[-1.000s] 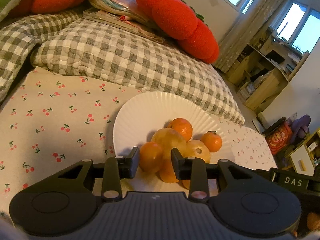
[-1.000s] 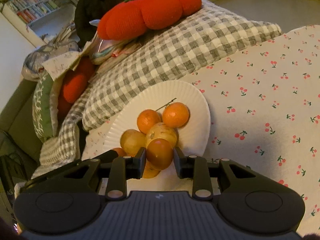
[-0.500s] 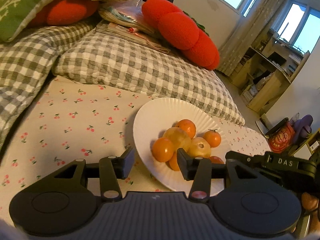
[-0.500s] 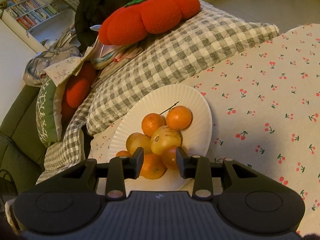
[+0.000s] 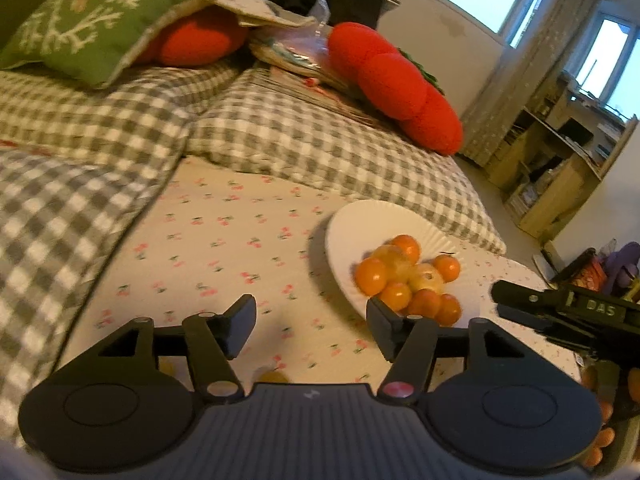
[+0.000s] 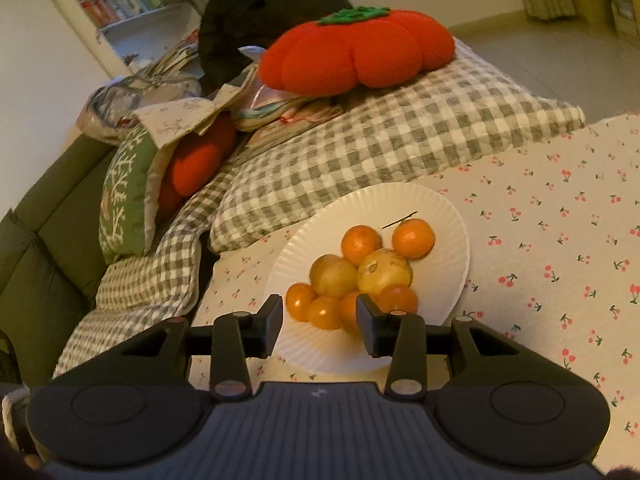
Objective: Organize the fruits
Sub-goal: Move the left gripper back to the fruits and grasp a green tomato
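A white paper plate (image 6: 404,200) lies on the cherry-print sheet and holds a pile of fruit (image 6: 384,272): mandarins, two yellow fruits and several small orange ones. My right gripper (image 6: 320,318) hovers just in front of the pile. Its jaws are opening; the small orange fruits show in the gap, and the pads do not touch them. In the left wrist view the plate (image 5: 352,224) and the fruit pile (image 5: 404,276) sit to the right. My left gripper (image 5: 310,324) is over bare sheet, its jaws opening wide with nothing between them. The right gripper (image 5: 500,300) reaches in from the right.
Grey checked pillows (image 6: 360,152) border the sheet at the back, with a red tomato cushion (image 6: 356,56) on top and a green cushion (image 5: 100,28) at the left. A yellow fruit (image 5: 272,376) peeks out under my left gripper. More orange fruit (image 5: 600,436) lies at the bottom right. Wooden shelves (image 5: 560,168) stand beyond the bed.
Both grippers were shut on a small orange fruit and have let go; both fruits now rest on the plate. The left gripper drew back to the left, the right one backed off a little.
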Demonstrator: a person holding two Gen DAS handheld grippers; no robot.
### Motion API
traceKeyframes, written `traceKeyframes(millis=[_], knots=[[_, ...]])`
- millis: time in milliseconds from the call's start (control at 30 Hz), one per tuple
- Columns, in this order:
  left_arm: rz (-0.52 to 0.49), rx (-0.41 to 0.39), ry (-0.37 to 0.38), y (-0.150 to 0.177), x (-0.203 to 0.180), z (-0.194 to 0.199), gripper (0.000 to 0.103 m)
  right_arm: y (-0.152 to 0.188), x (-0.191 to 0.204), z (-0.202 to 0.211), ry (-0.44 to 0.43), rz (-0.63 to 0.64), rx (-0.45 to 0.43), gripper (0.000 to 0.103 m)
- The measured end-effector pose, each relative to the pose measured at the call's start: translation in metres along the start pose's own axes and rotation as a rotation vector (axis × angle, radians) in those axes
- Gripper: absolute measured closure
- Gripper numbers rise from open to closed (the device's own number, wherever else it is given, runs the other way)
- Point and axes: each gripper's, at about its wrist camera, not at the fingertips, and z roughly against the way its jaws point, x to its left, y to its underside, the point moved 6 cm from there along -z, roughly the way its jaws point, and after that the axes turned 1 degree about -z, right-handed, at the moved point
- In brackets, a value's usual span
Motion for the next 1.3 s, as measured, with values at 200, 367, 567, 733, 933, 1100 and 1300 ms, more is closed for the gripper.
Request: traceKeyframes(millis=[200,367,567,733,933,1100,1300], knots=[[0.026,-0.004,-0.034,0.007,0.017,0.014,0.043,0.011,0.015,0.008,0.073,0.121,-0.006,0.063],[0.001,-0.027,-0.115,0.011,0.031,0.025,0.040,0.023,0.038,0.011,0.052,0.224,0.002,0.054],[-0.013,-0.003,-0.144,0.035,0.037,0.027,0.039,0.037,0.059,0.008,0.030,0.326,0.027,0.035],[-0.080,0.033,-0.117,0.055,0.019,0.022,0.039,0.041,0.067,0.015,0.027,0.353,0.033,0.025],[-0.139,0.067,-0.093,0.070,0.005,0.015,0.039,0.053,0.072,0.023,0.021,0.351,0.095,0.017],[-0.180,0.076,-0.091,0.076,-0.001,0.014,0.039,0.062,0.079,0.031,0.046,0.407,0.088,0.015],[-0.232,0.100,-0.113,0.086,-0.008,0.003,0.039,0.063,0.083,0.028,0.063,0.432,0.077,0.013]])
